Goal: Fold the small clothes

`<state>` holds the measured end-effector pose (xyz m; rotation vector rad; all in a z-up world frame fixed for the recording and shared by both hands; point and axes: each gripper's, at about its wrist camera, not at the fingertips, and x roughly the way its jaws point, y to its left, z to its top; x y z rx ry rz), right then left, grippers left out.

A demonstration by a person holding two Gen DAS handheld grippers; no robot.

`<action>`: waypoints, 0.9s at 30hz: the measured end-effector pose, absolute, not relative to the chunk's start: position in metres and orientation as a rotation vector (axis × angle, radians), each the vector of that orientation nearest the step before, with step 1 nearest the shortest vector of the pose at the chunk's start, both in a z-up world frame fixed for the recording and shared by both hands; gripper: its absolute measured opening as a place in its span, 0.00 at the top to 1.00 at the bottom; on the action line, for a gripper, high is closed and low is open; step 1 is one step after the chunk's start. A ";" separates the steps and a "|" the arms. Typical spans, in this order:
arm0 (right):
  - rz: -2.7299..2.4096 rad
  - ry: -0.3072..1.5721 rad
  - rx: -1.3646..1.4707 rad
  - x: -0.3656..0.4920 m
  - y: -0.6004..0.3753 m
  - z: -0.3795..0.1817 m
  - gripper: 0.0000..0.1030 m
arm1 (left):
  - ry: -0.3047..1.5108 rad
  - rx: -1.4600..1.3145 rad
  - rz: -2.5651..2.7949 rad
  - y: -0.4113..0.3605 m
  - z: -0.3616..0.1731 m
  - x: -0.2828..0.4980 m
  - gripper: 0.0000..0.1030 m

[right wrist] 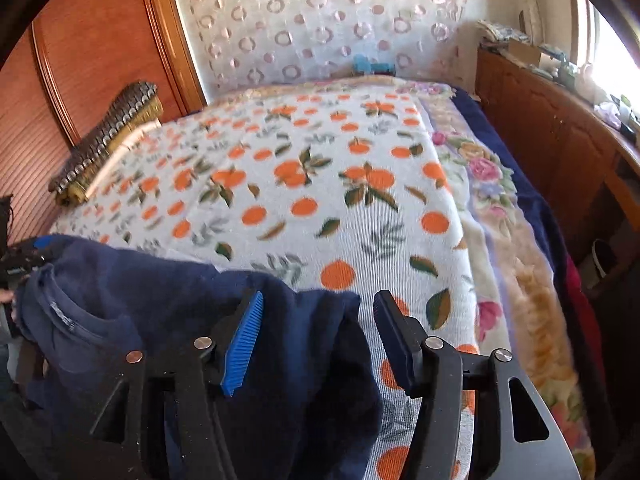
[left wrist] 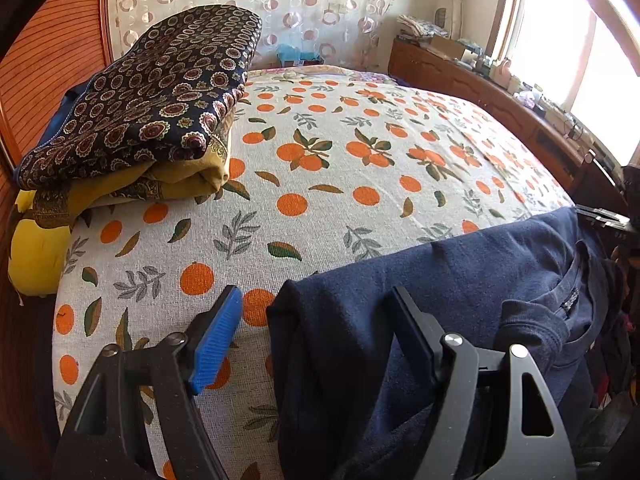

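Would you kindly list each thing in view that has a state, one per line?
Left tool: open, jaws apart around the shirt's edge.
Right tool: open, jaws apart around the shirt's other edge.
Navy shirt: unfolded, rumpled, neck opening showing, lying at the bed's near edge.
Patterned dark cloth: folded, on top of the stack.
Yellow cloth: folded, beneath it.
Orange-print bedspread: spread flat.

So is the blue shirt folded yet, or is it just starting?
Just starting. Already done: a pile of folded cloths sits at the far side of the bed. In hand: the navy shirt lies at the near edge, collar showing, with the left tool and right tool both open around its two corners. Neither has closed on it. Left: grip it and make every fold.
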<state>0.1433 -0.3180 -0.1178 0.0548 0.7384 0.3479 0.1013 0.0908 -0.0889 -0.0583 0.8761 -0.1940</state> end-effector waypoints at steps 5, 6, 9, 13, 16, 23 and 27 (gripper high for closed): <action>0.358 0.743 0.074 0.146 -0.321 -0.118 0.42 | 0.875 -0.077 -0.233 0.088 -0.087 0.101 0.49; 0.361 0.744 0.069 0.145 -0.320 -0.118 0.42 | 0.875 -0.076 -0.238 0.087 -0.087 0.101 0.51; 0.387 0.746 0.052 0.142 -0.315 -0.118 0.42 | 0.874 -0.071 -0.246 0.084 -0.087 0.100 0.56; 0.393 0.742 0.022 0.137 -0.308 -0.119 0.42 | 0.871 -0.066 -0.270 0.080 -0.085 0.096 0.74; 0.384 0.753 0.000 0.135 -0.306 -0.119 0.51 | 0.877 -0.077 -0.283 0.077 -0.082 0.095 0.80; 0.449 0.764 -0.027 0.120 -0.298 -0.109 0.87 | 0.790 -0.062 -0.336 0.067 -0.049 0.075 0.87; 0.463 0.681 -0.017 0.096 -0.300 -0.083 0.88 | 0.699 -0.081 -0.371 0.067 -0.015 0.053 0.87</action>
